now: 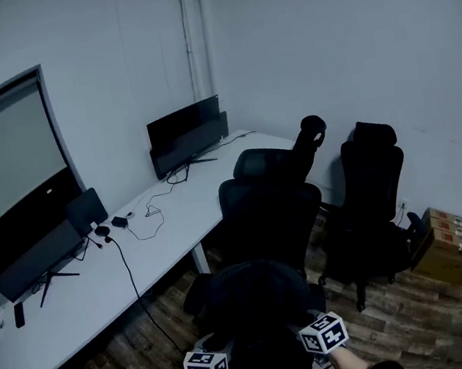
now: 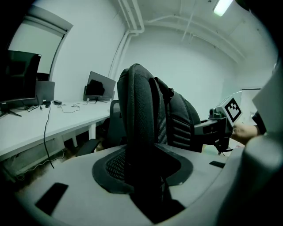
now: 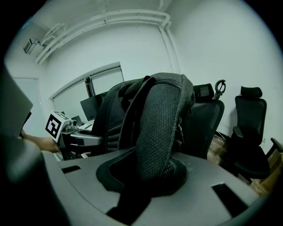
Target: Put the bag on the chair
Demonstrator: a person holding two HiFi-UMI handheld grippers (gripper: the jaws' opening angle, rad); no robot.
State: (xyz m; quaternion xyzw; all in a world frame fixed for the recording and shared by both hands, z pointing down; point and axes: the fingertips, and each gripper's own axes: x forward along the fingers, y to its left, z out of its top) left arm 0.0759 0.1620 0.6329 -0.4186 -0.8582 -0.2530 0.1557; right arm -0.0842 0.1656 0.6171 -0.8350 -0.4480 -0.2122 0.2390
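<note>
Presently we find the left gripper (image 2: pixel 143 174) and right gripper (image 3: pixel 146 176) each clamped on a padded strap (image 3: pixel 163 123) of the bag (image 1: pixel 257 315), held before the chair (image 1: pixel 270 208). We judge it soft and saggy; the straps serve best.

Two chairs (image 1: pixel 273 216), two monitors (image 1: pixel 186 135) (one bag (image 1: pixel 251 303))

1. We hold the bag (image 1: pixel 251 303) low in front of us, the left gripper (image 2: pixel 142 176) clamped on a strap at its left and the right gripper (image 3: pixel 148 176) on a strap at its right.
2. Just behind the bag stands 1 chair (image 1: pixel 272 208), with a 2nd chair (image 1: pixel 373 203) to its right.
3. The desk (image 1: pixel 99 273) runs along our left, with the far monitor (image 1: pixel 188 134) and the near monitor (image 1: pixel 32 248) on it.
4. Boxes (image 1: pixel 450 243) sit on the floor, right of the 2nd chair.
</note>
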